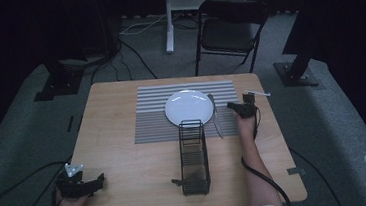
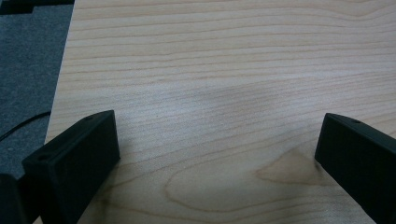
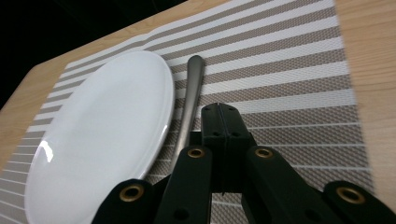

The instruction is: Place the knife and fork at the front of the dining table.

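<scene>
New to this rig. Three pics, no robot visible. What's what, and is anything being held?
There is no robot: a person at a light wooden table holds a black two-jaw gripper in each hand.

The high view looks down from above the person. The left gripper sits near the table's near left corner; the right gripper reaches over a grey-and-white striped placemat.

The other two pictures come from cameras riding on the grippers. The left gripper view shows its jaws wide apart over bare wood, holding nothing. The right gripper view shows its jaws pressed together and empty, beside a round white plate and a silver knife lying right of the plate.

A black wire rack also stands in front of the plate.
</scene>
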Demonstrator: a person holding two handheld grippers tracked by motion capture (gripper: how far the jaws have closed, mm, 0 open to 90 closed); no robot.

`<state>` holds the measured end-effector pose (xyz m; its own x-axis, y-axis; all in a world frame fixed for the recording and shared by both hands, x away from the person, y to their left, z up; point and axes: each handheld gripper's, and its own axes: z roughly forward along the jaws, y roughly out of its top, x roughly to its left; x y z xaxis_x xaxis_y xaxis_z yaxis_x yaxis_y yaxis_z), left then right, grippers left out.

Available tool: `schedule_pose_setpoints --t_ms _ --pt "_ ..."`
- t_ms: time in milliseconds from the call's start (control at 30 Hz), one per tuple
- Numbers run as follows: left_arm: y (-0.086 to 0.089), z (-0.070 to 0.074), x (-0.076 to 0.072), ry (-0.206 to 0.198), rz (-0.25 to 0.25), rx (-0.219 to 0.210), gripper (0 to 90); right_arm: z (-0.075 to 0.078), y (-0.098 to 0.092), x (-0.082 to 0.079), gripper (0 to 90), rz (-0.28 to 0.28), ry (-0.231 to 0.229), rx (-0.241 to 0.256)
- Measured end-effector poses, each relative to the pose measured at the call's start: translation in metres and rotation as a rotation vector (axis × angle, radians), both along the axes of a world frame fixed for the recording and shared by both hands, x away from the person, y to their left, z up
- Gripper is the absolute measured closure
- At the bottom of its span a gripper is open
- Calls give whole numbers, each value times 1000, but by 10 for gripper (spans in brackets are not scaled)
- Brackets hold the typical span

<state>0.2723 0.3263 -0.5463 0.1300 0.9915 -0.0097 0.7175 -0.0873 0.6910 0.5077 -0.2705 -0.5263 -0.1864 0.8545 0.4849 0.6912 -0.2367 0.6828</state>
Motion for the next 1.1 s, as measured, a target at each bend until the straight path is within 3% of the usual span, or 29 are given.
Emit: schedule_pose_setpoints --t_ms 33,200,367,433,467,500,567,600,700,867,933,1033,1067,1100 --pt "0 0 0 0 0 0 0 -1 -1 -2 900 7 -1 17" --pt "-1 0 -1 2 -4 6 0 -2 -1 -11 900 13 -6 -52" --pt "-1 0 -3 -10 -20 -8 0 -1 1 -21 874 15 -47 -98" --pt "-2 1 -6 -34 -37 -18 0 -2 1 -23 759 15 -54 -100" --pt "-2 2 -7 -43 -45 -23 0 -2 1 -24 647 11 -61 -107" --pt "-2 2 -7 -43 -45 -23 0 -2 1 -24 647 11 -61 -107" --pt "-2 2 -8 -50 -66 -30 0 -3 0 -26 466 7 -66 -114" --pt "-4 3 -10 -79 -94 -34 0 -3 0 -27 369 -3 -64 -125" --pt "-7 5 -13 -115 -117 -63 0 -5 0 -31 245 11 -62 -140" --pt "-12 12 -17 -131 -150 -197 0 -5 -2 -41 183 39 -116 -153" --pt "-17 17 -17 -101 -153 -210 0 -4 -2 -45 154 35 -124 -163" --pt "-29 25 -17 -33 -163 -128 0 -3 -2 -51 145 36 -120 -187" --pt "-29 25 -17 -33 -163 -128 0 -3 -2 -51 145 36 -120 -187" --pt "-36 29 -18 -29 -209 -136 0 -4 -1 -57 144 47 -130 -194"
